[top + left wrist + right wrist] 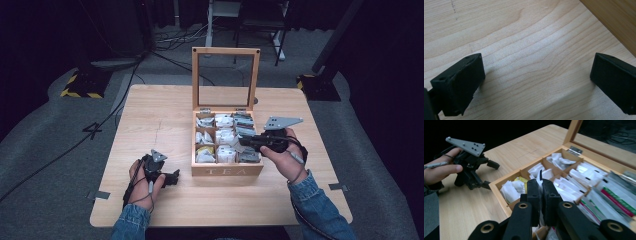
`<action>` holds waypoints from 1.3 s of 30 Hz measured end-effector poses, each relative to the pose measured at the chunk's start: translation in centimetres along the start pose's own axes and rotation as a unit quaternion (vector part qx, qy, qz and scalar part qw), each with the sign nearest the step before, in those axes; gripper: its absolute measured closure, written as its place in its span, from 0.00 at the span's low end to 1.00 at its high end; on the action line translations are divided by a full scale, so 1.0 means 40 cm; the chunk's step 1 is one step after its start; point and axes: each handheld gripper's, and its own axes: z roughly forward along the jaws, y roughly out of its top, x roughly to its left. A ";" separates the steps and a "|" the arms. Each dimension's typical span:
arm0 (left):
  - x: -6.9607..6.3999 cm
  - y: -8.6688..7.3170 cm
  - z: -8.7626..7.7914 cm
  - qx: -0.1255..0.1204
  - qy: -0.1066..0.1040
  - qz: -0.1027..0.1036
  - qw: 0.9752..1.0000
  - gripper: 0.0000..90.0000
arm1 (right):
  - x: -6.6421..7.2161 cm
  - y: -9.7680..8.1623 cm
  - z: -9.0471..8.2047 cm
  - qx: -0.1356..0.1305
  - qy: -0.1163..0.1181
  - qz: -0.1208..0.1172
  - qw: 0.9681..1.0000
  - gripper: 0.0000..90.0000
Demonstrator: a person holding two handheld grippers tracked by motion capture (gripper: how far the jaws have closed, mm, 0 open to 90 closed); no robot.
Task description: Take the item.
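Where your left gripper rests: jaws wide apart, holding nothing, low on the pale wooden table just beside the box's front corner.
Table edge: near your left wrist; bare wood to the left for a set-down.
Light wooden tea box: front wall stands between the two grippers. Carry low and you may clip it.
Right gripper: jaws closed on a thin white paper sachet, over the middle compartments.
Slip risk: only an edge looks pinched. It could slide out or snag the packed sachets.
Glass-paned wooden lid: upright behind, so lift towards yourself, not back.
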 end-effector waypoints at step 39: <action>0.000 0.002 0.002 -0.001 -0.002 -0.001 1.000 0.00 | -0.194 -0.088 -0.188 -0.033 -0.165 0.107 0.980 0.96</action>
